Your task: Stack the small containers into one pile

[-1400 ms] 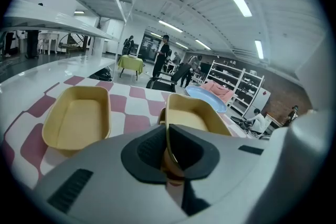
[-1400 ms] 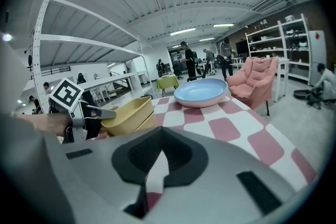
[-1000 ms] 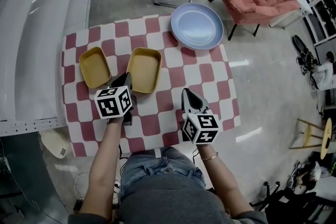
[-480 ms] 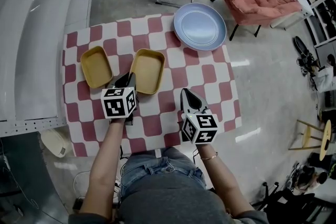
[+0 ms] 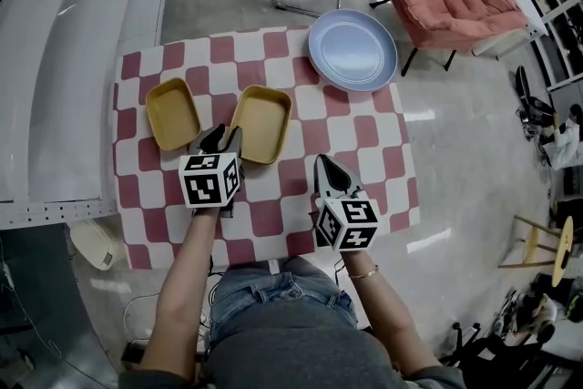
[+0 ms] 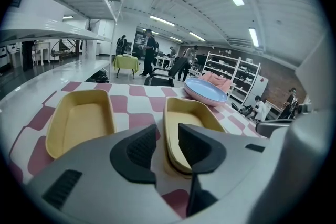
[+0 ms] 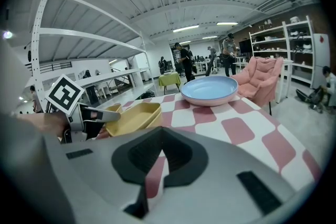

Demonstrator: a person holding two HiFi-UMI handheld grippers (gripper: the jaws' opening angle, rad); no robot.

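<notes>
Left gripper (image 5: pixel 221 135): jaws opening, with the near rim of the right-hand yellow container (image 5: pixel 261 123) in the gap and the pads not pressing it. The second yellow container (image 5: pixel 173 113) sits just beside it, unstacked, on the checked tablecloth (image 5: pixel 364 150). Right gripper (image 5: pixel 326 164): jaws closed together and empty, low over the cloth.

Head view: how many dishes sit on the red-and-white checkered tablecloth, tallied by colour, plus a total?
Yellow rectangular containers: 2
Pale blue round plate: 1
Total: 3
</notes>
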